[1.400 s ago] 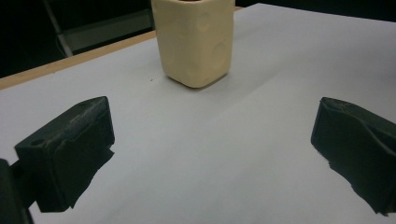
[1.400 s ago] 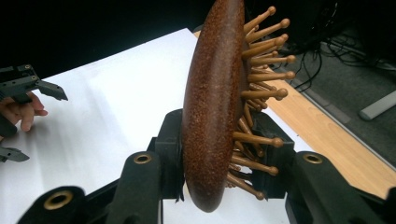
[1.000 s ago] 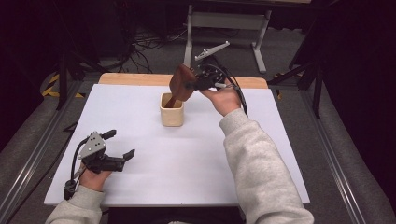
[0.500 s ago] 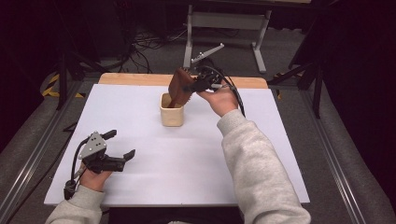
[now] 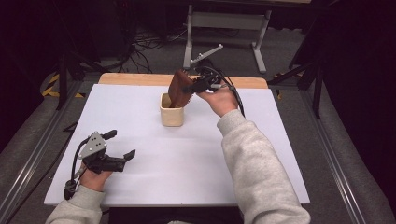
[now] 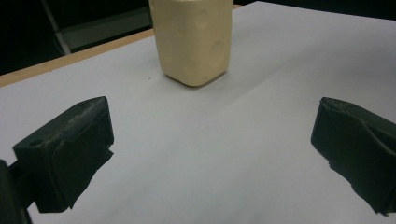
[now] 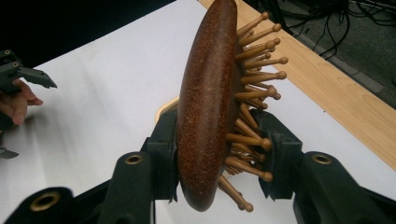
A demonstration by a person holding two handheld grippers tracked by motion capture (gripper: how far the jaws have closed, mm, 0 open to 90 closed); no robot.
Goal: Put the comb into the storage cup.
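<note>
The right tool (image 7: 219, 154) is clamped across a dark brown oval wooden hairbrush with rows of ball-tipped wooden pegs (image 7: 205, 107): one pad lies against the smooth rounded back, the other presses into the pegs. Its jaws have just been easing apart a little, though the brush is between them and the pads look to be in contact yet. In the high view the brush (image 5: 179, 88) stands tilted, its lower end inside a cream, square-sided cup (image 5: 171, 112) at about 12 o'clock on the white surface (image 5: 261, 154), the right tool (image 5: 201, 85) at its 2 o'clock side.

The brush looks rigid and fairly light. Its polished back is probably slippery, and the pegs give an uneven seat that could let it twist; they may also bend or snap under a hard squeeze. A safer hold would likely be across the solid edges of the body, near mid-length. The cup looks light and soft-walled, so the leaning brush might tip it.

The left tool (image 5: 116, 148) rests at 8 o'clock on the surface, jaws spread wide and empty, with the cup (image 6: 194, 39) ahead of it.
</note>
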